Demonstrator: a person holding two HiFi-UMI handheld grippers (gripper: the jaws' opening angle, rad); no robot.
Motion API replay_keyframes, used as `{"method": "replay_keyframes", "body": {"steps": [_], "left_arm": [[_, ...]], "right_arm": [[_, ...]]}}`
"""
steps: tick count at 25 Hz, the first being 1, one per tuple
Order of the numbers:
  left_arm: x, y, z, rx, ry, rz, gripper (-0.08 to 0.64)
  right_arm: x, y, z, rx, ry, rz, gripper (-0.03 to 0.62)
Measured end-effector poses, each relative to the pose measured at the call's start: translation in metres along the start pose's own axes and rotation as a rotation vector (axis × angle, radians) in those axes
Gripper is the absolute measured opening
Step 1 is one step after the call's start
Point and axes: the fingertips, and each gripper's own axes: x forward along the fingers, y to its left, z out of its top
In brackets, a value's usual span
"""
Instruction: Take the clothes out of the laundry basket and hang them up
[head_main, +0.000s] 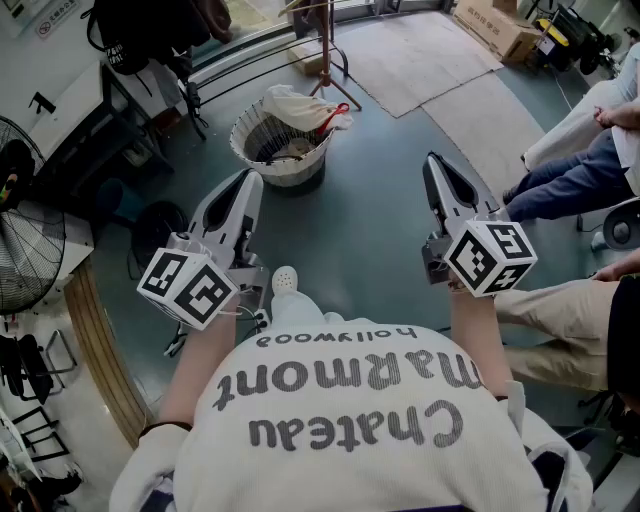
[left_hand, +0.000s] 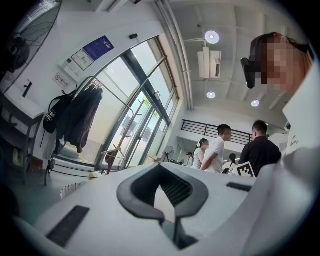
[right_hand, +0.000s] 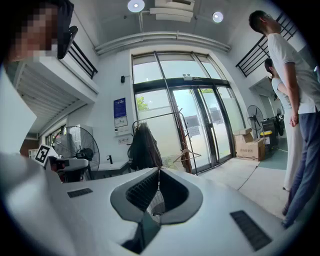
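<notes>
Head view — left gripper (head_main: 249, 180), right gripper (head_main: 433, 161) closed, empty; laundry basket (head_main: 292, 168) ahead.

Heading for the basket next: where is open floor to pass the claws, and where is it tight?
Bare floor lies between the left claw, the right claw and the laundry basket, and runs right of the basket up to the mats. Tight: seated people's legs at the right, the fan at the left, the wooden stand just behind the basket.
</notes>
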Motion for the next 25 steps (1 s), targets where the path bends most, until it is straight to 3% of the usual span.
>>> {"method": "replay_keyframes", "body": {"steps": [7,13,25], "left_arm": [[0.013,0.019,-0.002,0.005,0.013,-0.003,0.008],[0.046,0.057,0.017,-0.013,0.026,-0.017,0.008],[0.141,0.164,0.104,-0.018,0.025,-0.093,0.008]], "right_arm": [[0.017,0.000,-0.004,-0.039,-0.007,0.001,0.032],[0.067,-0.002,0.012,0.000,-0.013,0.001,0.034],[0.210,-0.010,0.063,0.056,-0.028,-0.061,0.034]]}}
